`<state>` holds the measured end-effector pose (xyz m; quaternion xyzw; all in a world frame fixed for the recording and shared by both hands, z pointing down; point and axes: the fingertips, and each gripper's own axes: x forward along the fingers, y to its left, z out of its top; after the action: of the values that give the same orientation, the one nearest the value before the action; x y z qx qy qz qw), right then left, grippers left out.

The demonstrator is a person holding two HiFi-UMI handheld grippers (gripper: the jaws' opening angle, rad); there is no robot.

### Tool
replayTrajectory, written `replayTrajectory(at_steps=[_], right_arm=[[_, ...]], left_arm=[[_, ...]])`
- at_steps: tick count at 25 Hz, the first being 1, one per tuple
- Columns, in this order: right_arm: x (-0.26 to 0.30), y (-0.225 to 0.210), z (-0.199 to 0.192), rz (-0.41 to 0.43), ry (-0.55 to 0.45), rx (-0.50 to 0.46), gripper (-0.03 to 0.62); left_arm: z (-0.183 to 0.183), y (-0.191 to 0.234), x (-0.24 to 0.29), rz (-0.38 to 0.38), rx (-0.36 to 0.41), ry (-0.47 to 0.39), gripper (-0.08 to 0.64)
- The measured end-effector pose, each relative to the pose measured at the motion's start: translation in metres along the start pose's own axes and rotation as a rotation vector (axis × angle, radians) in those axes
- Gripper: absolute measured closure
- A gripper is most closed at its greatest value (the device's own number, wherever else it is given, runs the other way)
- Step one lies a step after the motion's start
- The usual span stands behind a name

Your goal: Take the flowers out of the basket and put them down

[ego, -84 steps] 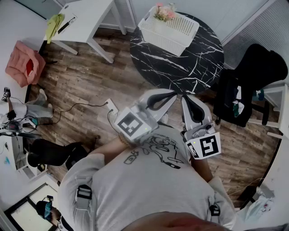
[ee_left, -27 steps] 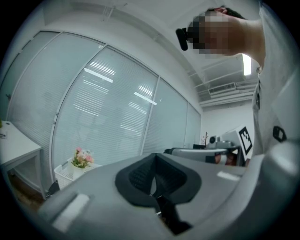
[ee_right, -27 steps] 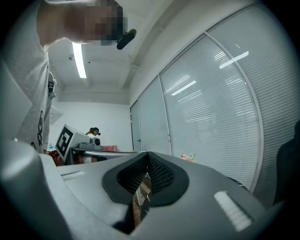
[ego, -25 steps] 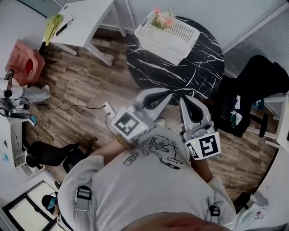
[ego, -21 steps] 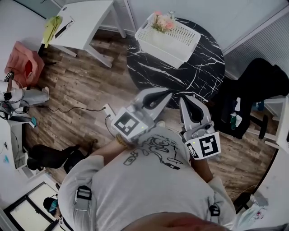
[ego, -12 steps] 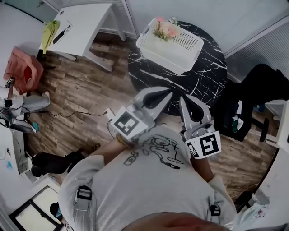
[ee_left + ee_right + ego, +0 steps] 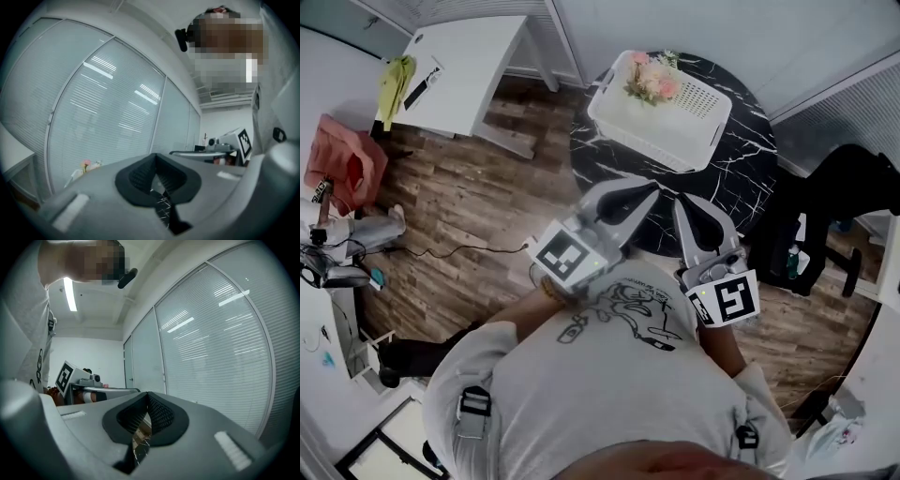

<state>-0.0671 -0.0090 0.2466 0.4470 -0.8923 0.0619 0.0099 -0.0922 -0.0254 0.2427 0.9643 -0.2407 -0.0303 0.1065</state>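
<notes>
Two tools are in play, and both are empty: the left hand-held gripper (image 7: pixel 649 192) and the right hand-held gripper (image 7: pixel 681 205) each have their jaws pressed together with nothing between them. They are held side by side in front of the person's chest and point toward 12 o'clock.

In the head view the round black marble counter (image 7: pixel 741 173) lies at 12 o'clock, well apart from both tools. On it stands a white perforated basket (image 7: pixel 675 131). The flowers (image 7: pixel 652 81), a small pink and cream bunch, sit at the basket's 11 o'clock end, with the blooms standing above the rim. A white desk (image 7: pixel 464 70) stands at 10 o'clock over the wooden floor (image 7: pixel 478 197).

The task looks not yet begun; neither tool is near the basket.

The bunch will likely be light and soft, and the petals would crush or shed under a firm pinch. The better place to take hold is probably the gathered stems just under the blooms, though the basket wall hides them. The jaws would need to spread first. A straight upward lift seems wise, since the stems could catch in the wall's holes and drag the light basket along.
</notes>
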Motion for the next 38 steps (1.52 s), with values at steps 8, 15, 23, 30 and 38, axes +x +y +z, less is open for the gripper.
replayTrajectory(at_steps=[8, 15, 23, 30, 38], right_arm=[[0.043, -0.009, -0.002, -0.033, 0.001, 0.01, 0.588], [0.061, -0.024, -0.011, -0.069, 0.007, 0.016, 0.586], [0.065, -0.036, -0.02, -0.087, 0.022, 0.006, 0.586], [0.076, -0.06, -0.044, -0.072, 0.046, -0.001, 0.586], [0.096, -0.095, -0.086, -0.048, 0.122, -0.027, 0.538]], left_arm=[[0.0, 0.045, 0.003, -0.031, -0.015, 0.021, 0.558], [-0.005, 0.07, 0.011, -0.056, -0.017, 0.033, 0.557], [-0.013, 0.078, 0.018, -0.062, -0.019, 0.055, 0.558], [-0.032, 0.101, 0.028, -0.027, -0.015, 0.084, 0.534], [-0.065, 0.137, 0.044, 0.029, 0.007, 0.144, 0.481]])
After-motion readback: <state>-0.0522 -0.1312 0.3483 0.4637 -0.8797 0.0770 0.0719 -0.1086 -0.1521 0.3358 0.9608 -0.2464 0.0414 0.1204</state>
